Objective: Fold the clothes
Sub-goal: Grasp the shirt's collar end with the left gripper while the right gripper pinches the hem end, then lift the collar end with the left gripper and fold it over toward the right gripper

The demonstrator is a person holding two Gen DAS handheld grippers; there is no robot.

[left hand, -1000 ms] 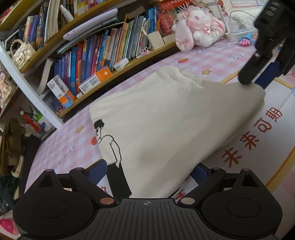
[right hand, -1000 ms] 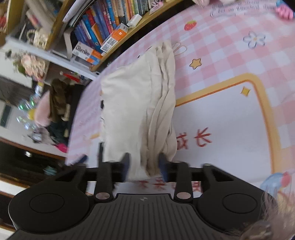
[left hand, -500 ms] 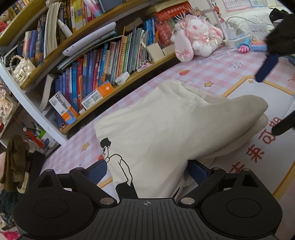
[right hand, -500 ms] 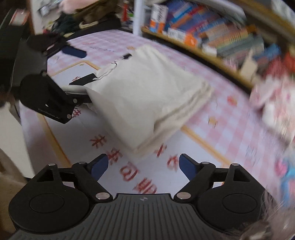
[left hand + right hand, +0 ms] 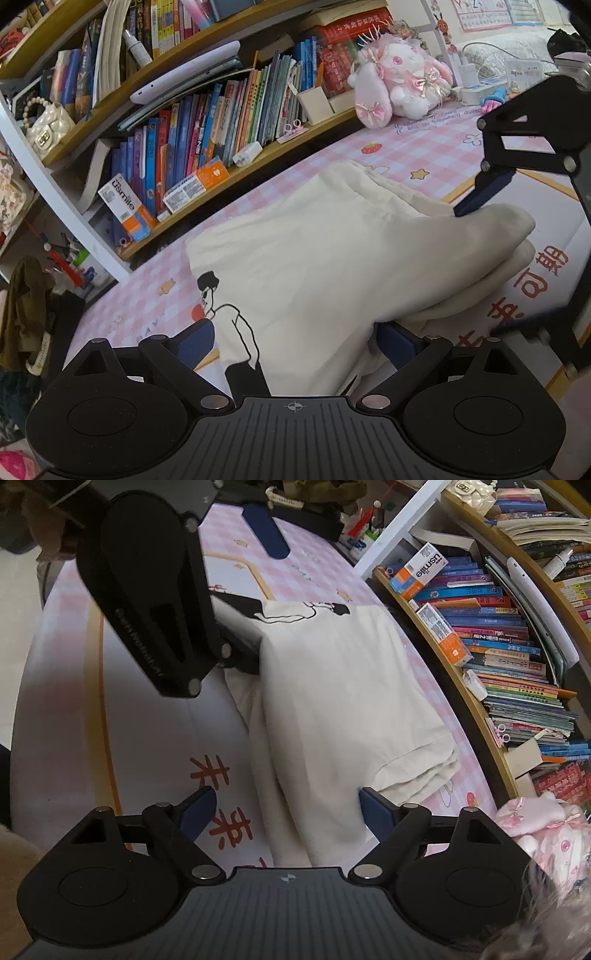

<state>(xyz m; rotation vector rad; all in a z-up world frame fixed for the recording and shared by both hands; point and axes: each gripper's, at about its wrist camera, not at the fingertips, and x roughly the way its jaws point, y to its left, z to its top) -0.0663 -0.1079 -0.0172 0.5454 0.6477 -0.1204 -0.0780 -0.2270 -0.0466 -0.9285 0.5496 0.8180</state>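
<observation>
Tongs on the right (image 5: 286,808): spread wide, narrowing slightly around the near end of the folded cream shirt (image 5: 332,701), no pinch yet. Left tongs (image 5: 293,339): released, straddling the opposite end. Shirt flat on the pink checked mat (image 5: 406,147) beside the bookshelf (image 5: 221,122). Likely risks: catching only the top layer and peeling the fold open; dragging the stack askew through uneven pulls; loose lower edges spilling out.

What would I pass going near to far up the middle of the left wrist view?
Black left gripper → folded cream shirt with cartoon print → pink checked mat → wooden bookshelf of colourful books.
</observation>
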